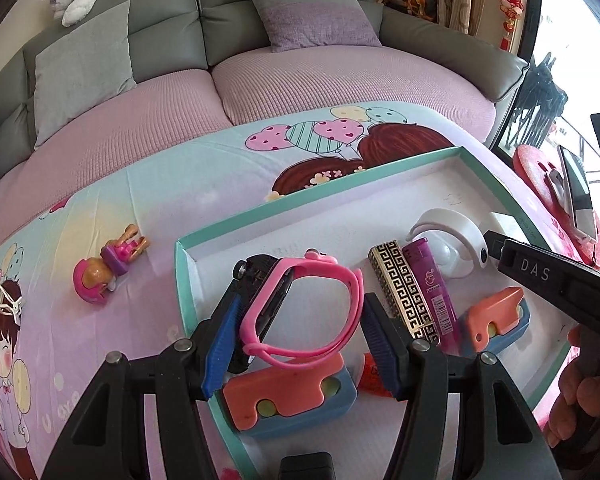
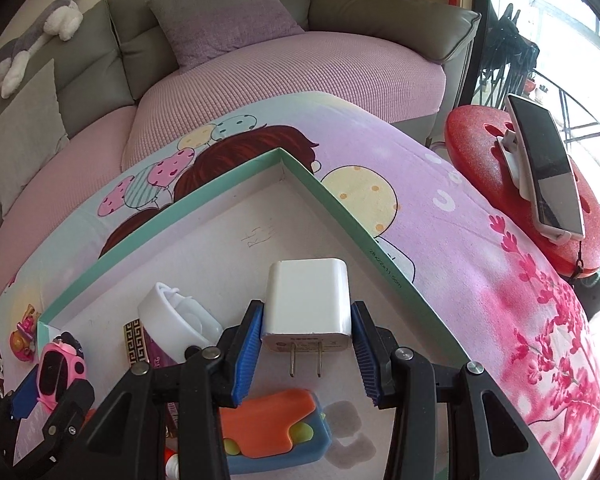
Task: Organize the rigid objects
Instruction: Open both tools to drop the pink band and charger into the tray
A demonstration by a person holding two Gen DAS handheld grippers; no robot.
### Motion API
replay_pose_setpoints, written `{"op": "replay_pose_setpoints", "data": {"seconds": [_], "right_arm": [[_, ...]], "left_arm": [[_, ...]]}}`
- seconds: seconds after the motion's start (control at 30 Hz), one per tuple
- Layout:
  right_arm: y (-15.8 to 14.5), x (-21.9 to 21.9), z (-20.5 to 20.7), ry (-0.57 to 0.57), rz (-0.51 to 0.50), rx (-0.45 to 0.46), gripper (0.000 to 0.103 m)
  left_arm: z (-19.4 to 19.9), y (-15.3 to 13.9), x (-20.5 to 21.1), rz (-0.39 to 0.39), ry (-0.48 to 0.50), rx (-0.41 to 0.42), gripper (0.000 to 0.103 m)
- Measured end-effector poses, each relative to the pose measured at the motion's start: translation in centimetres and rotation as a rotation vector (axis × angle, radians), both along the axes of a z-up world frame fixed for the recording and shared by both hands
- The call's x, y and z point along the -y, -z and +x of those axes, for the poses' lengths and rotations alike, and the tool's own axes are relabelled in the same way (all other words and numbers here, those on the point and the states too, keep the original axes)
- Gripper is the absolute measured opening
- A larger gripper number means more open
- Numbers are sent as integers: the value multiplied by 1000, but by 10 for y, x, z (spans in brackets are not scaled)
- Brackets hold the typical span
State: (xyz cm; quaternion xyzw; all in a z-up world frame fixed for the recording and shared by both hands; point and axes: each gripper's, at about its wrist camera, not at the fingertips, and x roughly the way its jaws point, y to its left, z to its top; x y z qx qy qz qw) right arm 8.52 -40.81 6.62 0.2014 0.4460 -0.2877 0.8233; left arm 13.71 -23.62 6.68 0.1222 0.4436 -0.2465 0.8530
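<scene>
Hovering over the near-left part of the shallow mint-green cardboard tray with a white floor [image 1: 182, 280], the left gripper [image 1: 296, 344] has its blue ribbed pads spread apart; the pink rubber child's watch with a looped strap [image 1: 300, 316] sits between them, its dark face just beside the left pad [image 1: 220, 344], though whether that pad touches it cannot be told, and the right pad stands clear of the strap; below the watch lies a salmon-and-blue plastic block toy [image 1: 288, 400] on the tray floor.

Farther right in the tray rest a gold-and-black key-pattern rectangular lighter [image 1: 404, 288] and a purple translucent plastic lighter [image 1: 432, 292] side by side and touching; behind them a white round plastic device with an arched band [image 1: 448, 240]; to their right a second salmon-and-blue block [image 1: 496, 316].

Seen from the right wrist, the right gripper [image 2: 307, 354] pinches a white square plastic wall charger [image 2: 308, 300] by its two sides near the base, its two metal prongs pointing back toward the camera; the charger is held above the tray floor, near the tray's right wall [image 2: 364, 232].

Outside the tray, on the cartoon-printed pastel cloth [image 1: 140, 184], a small pink-and-purple toy figure [image 1: 108, 268] lies on its side, well apart from the left gripper; a white hair clip [image 1: 4, 300] lies at the cloth's left edge; a phone in a white stand [image 2: 548, 168] rests on a red foam round [image 2: 480, 152] to the right.
</scene>
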Motion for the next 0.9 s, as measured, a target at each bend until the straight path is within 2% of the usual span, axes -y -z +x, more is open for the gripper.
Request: {"op": "replay_pose_setpoints", "data": {"seconds": [0.2,0.4,0.47,0.6,0.9], "right_arm": [[3,-1,3,-6,9,-16,46],[-6,-4,4,-18,3,-2,46],[-11,-5,4,-22,-3,8,47],[-21,-7,3,-26,-5,37,57],[-45,-24,4,-70,-11,124,57]], "left_arm": [[1,1,-2,-6,-3,-20,62],[2,-1,-3,-22,-4,-24,62],[2,-2,-4,-23,-6,-22,62],[2,-8,-8,-41,-10,-12,62],[6,-28,-32,-80,-64,30,62]]}}
